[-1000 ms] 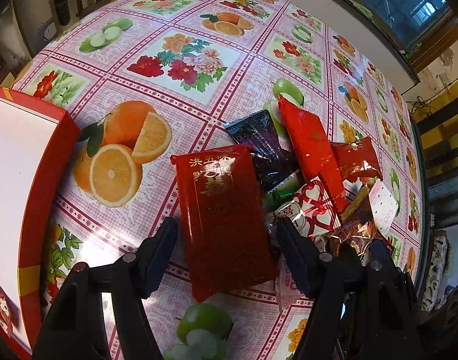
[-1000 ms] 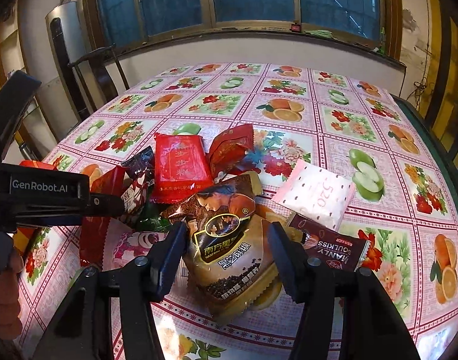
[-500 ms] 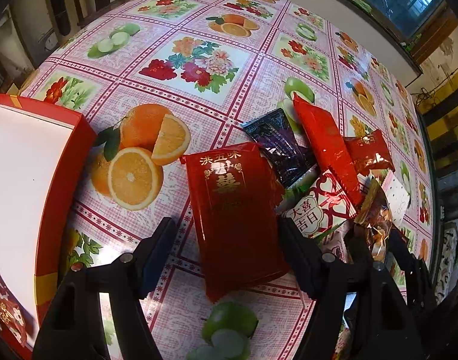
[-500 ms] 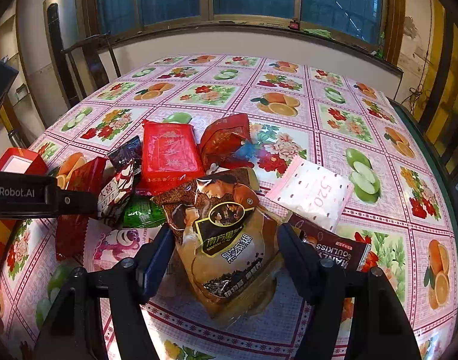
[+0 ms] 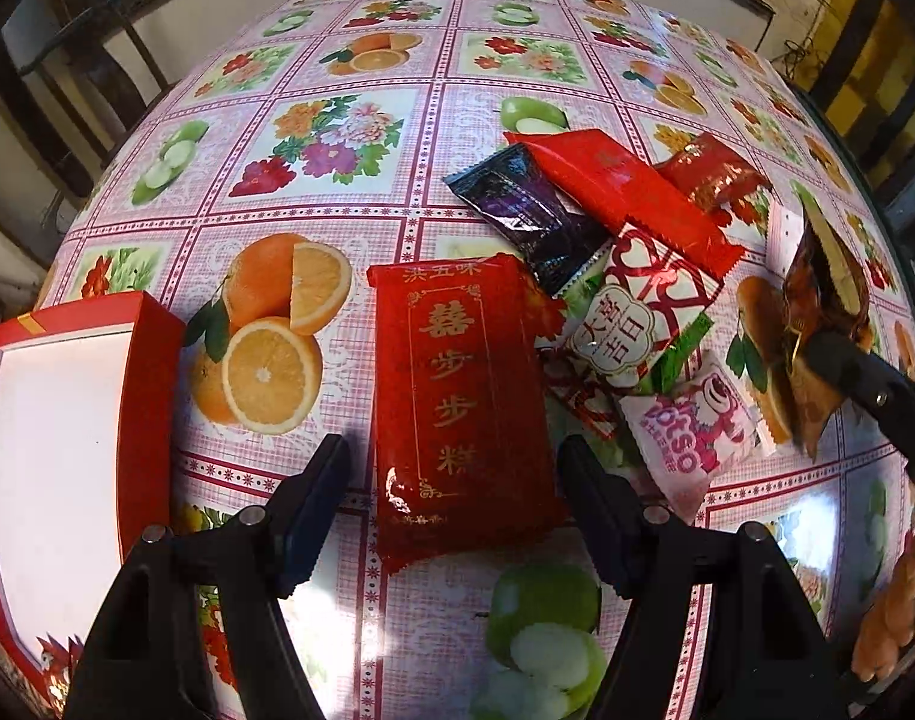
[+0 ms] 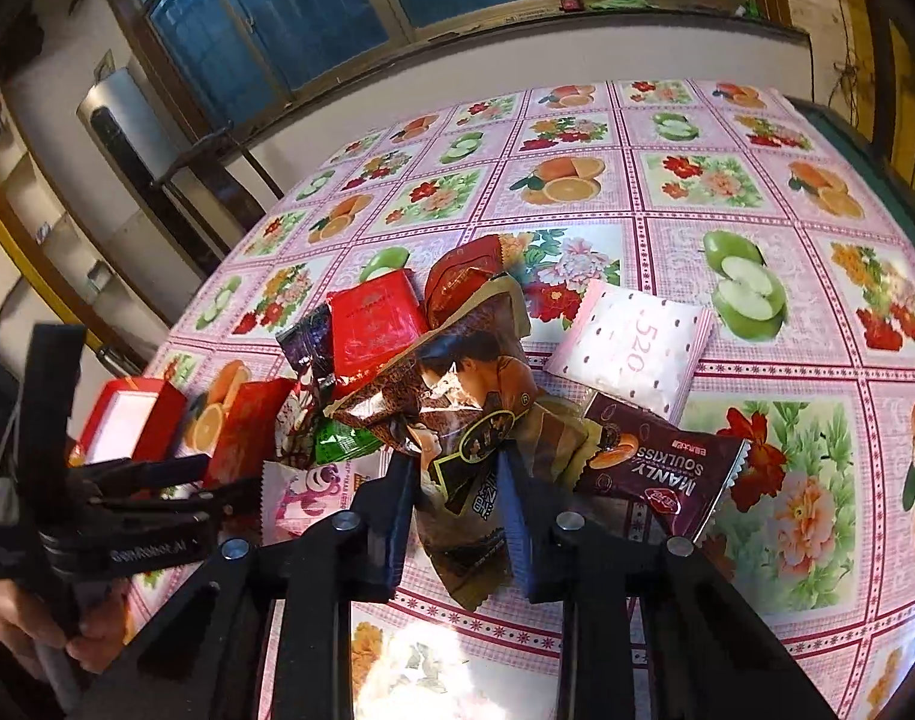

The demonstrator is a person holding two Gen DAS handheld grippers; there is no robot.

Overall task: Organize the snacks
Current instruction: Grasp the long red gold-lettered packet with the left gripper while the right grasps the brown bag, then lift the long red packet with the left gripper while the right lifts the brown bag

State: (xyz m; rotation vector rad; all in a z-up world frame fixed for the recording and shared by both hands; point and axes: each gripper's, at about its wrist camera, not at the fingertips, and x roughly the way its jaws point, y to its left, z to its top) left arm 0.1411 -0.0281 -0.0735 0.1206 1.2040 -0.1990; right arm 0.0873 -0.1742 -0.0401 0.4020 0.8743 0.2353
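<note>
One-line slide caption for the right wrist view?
Right gripper shut on a crinkled brown foil snack bag, lifted above mixed snack packets on the fruit-print tablecloth.

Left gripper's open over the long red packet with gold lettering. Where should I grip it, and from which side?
Take the red packet across its narrow width near the end closest to you, coming straight down from above. It lies flat, lengthwise between the open fingers of the left gripper. Its left edge is clear, but its right edge crowds the pink packet, so stay low.

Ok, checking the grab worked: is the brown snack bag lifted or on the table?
Lifted. The right gripper has its jaws shut on the brown snack bag, which is crumpled and, in the left wrist view, hangs above the table.
</note>
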